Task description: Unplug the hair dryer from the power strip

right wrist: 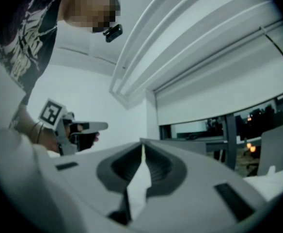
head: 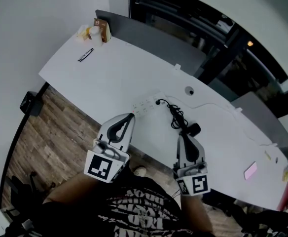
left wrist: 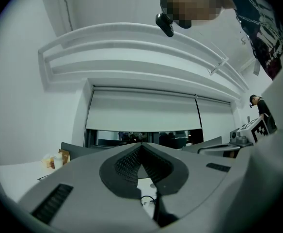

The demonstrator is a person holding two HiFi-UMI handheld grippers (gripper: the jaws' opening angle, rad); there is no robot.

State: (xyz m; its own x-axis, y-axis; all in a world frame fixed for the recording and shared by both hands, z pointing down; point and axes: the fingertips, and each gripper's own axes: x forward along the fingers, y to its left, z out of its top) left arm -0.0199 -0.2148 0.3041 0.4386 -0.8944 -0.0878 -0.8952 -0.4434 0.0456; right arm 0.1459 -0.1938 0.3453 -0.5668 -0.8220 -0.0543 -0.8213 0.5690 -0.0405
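The left gripper [left wrist: 141,145] has its jaws shut tight with nothing in them. The right gripper [right wrist: 142,142] has its jaws shut and empty too, and both hang over the near edge of the white bench [head: 109,78]. In the middle of the bench lies the white power strip [head: 145,104] with a black plug [head: 158,101] at its right end, and a tangled black cord [head: 176,116] runs to the hair dryer [head: 194,129], half hidden by the right gripper's tip.
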